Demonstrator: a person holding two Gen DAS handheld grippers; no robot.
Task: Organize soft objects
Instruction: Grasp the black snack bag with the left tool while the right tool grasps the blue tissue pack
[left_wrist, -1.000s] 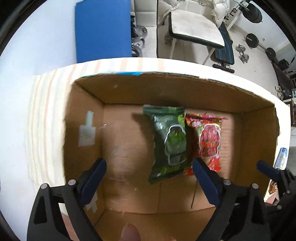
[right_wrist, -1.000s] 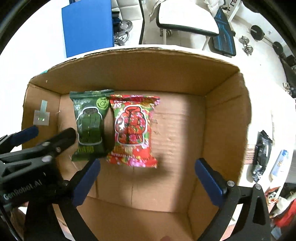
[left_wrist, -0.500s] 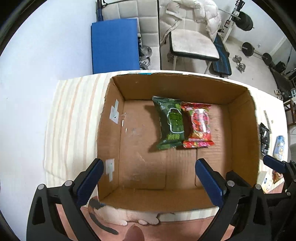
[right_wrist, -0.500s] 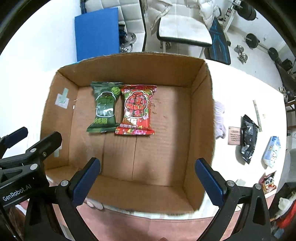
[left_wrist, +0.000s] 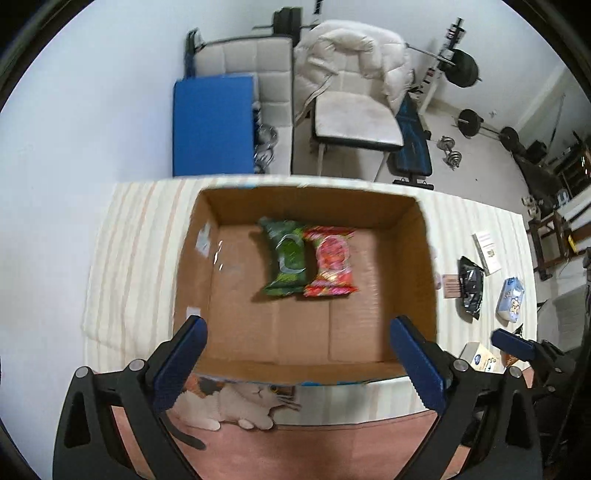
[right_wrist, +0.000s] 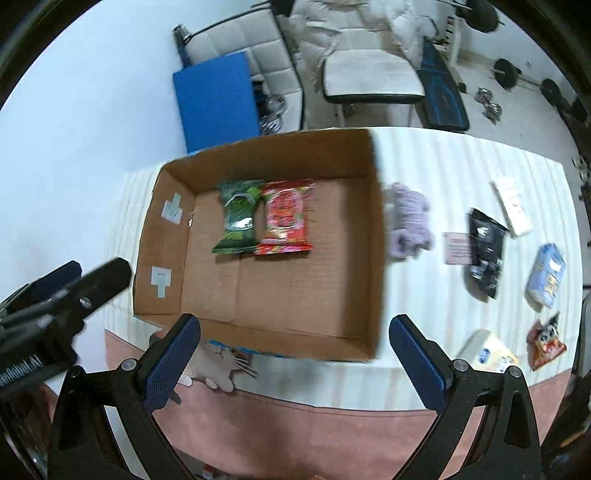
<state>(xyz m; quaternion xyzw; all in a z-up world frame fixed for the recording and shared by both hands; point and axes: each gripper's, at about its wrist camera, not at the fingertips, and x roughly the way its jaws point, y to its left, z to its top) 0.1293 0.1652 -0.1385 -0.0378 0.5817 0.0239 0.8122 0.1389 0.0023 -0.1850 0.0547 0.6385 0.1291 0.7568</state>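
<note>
An open cardboard box (left_wrist: 417, 258) (right_wrist: 376, 236) stands on a striped cloth. Inside it a green packet (left_wrist: 286, 263) (right_wrist: 238, 218) and a red packet (left_wrist: 331, 263) (right_wrist: 285, 218) lie side by side at the far end. My left gripper (left_wrist: 297, 341) is open and empty, above the box's near edge. My right gripper (right_wrist: 294, 338) is open and empty, also above the near edge. To the right of the box lie a lilac soft item (right_wrist: 408, 221), a black packet (right_wrist: 485, 251) (left_wrist: 470, 286), a pale blue packet (right_wrist: 546, 275) (left_wrist: 511, 297) and a red cartoon packet (right_wrist: 546, 343).
A white booklet (right_wrist: 513, 206), a pink card (right_wrist: 457, 248) and a white box (right_wrist: 487, 352) also lie on the table's right side. The left gripper's body (right_wrist: 55, 306) shows at the left. A blue board (left_wrist: 212, 125), chairs and gym weights stand beyond the table.
Both grippers have pulled back and up out of the box, so the whole box and the table's right side show now. The two packets have stayed in place.
</note>
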